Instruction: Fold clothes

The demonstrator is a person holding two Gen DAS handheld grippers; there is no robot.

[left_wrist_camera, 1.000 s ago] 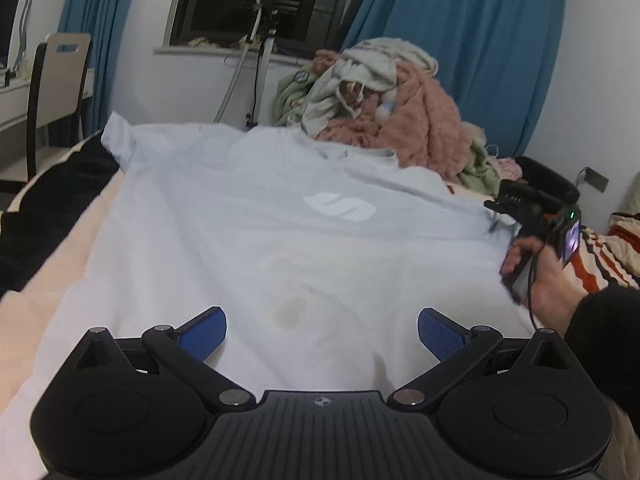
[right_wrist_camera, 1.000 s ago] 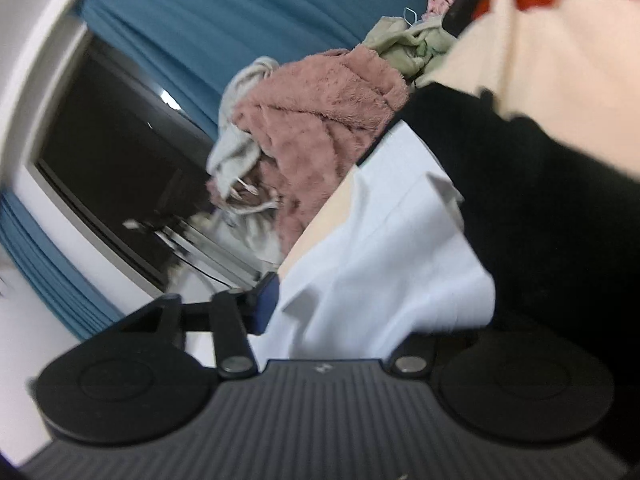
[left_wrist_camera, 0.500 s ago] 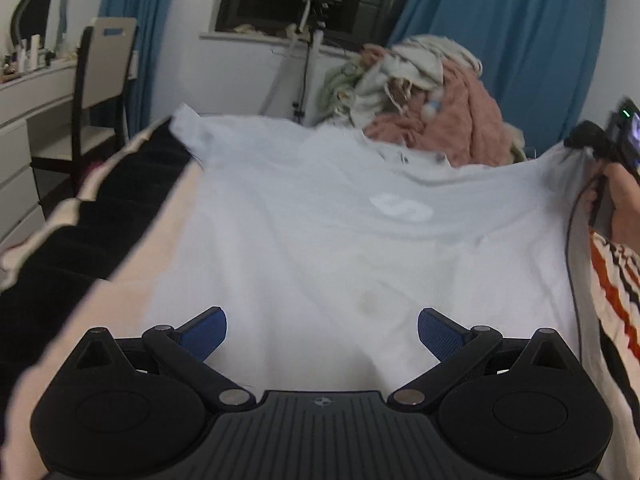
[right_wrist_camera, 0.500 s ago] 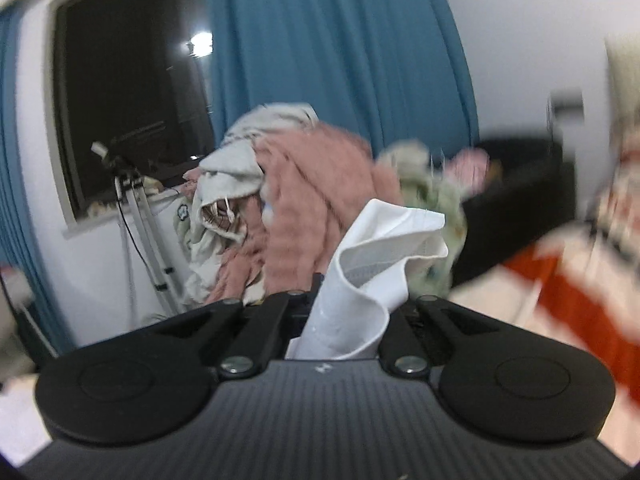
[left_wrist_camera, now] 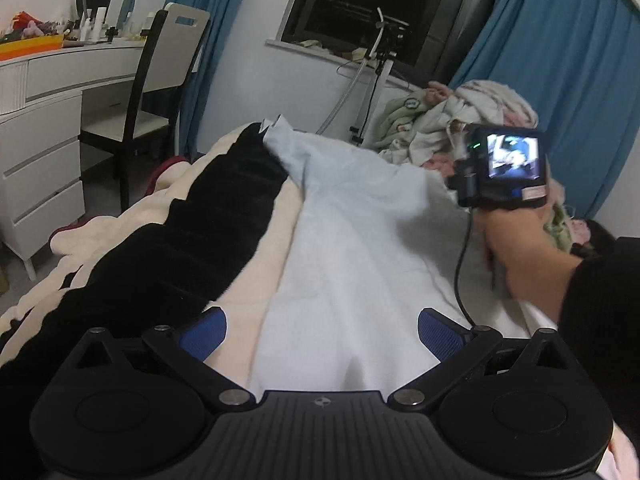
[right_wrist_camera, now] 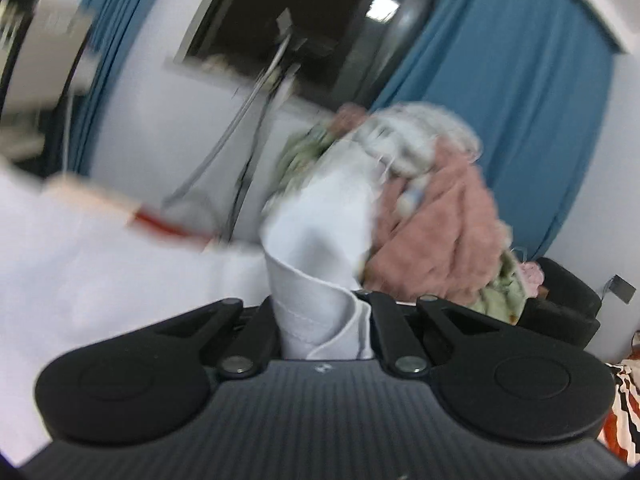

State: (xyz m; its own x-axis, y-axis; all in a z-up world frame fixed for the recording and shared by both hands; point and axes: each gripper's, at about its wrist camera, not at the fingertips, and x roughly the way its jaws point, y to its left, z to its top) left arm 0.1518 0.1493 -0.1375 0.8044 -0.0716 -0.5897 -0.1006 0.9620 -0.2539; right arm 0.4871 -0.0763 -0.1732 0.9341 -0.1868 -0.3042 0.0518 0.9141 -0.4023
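Blue curtains hang on both sides of a dark window, and under it we see a tripod against the white wall. At the left stands a white dressing table with a chair before it. Our bed is covered with a cream and black blanket, and a heap of clothes lies at its far end. On the blanket a pale blue shirt is spread. Our left gripper hovers over its near edge with the jaws spread wide, holding nothing. Our right gripper is pressed together on a hemmed fold of the shirt, lifted above the bed. Our right hand holds it near the shirt's right side.
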